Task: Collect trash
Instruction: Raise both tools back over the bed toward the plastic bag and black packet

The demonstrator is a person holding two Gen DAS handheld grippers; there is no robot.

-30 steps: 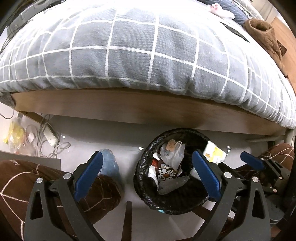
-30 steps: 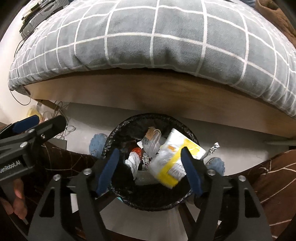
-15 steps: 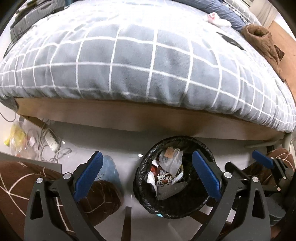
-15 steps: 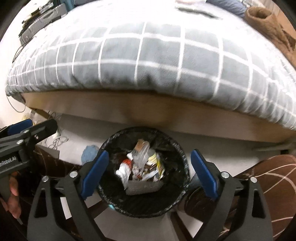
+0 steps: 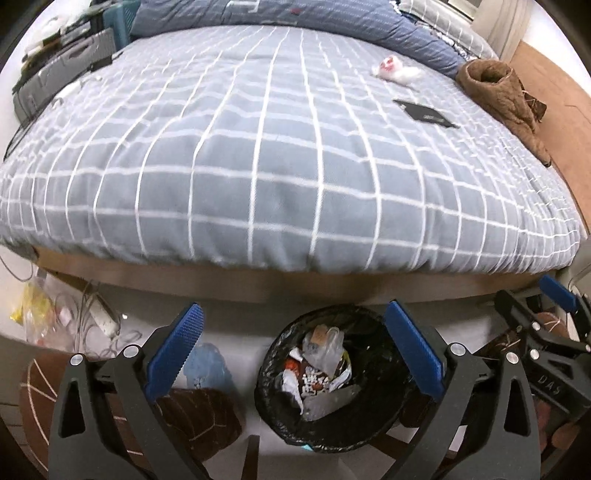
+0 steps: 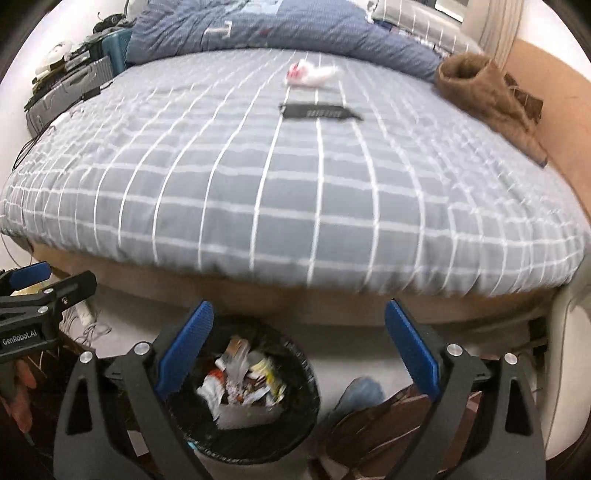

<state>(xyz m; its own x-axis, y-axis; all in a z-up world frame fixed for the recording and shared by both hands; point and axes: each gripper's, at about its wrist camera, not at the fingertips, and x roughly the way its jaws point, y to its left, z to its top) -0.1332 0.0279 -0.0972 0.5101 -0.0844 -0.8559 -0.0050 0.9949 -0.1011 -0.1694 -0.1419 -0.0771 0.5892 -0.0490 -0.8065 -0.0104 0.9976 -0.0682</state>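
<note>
A black-lined trash bin [image 5: 376, 435] full of wrappers stands on the floor by the bed; it also shows in the right wrist view [image 6: 303, 428]. On the grey checked duvet [image 5: 277, 166] lie a flat black wrapper [image 5: 426, 113] [image 6: 319, 112] and a crumpled white and red tissue [image 5: 393, 69] [image 6: 308, 75]. My left gripper [image 5: 295, 350] is open and empty above the bin. My right gripper [image 6: 297, 350] is open and empty above the bin's right side.
A brown garment [image 5: 498, 92] lies at the bed's right edge. A blue pillow [image 5: 314, 22] is at the head. Cables and a power strip [image 5: 99, 317] lie on the floor at left. Brown slippers [image 5: 199, 417] sit near the bin.
The yellow and white wrapper left my right gripper and dropped into the bin. Both grippers rose and tilted up, so the bed top now shows.
</note>
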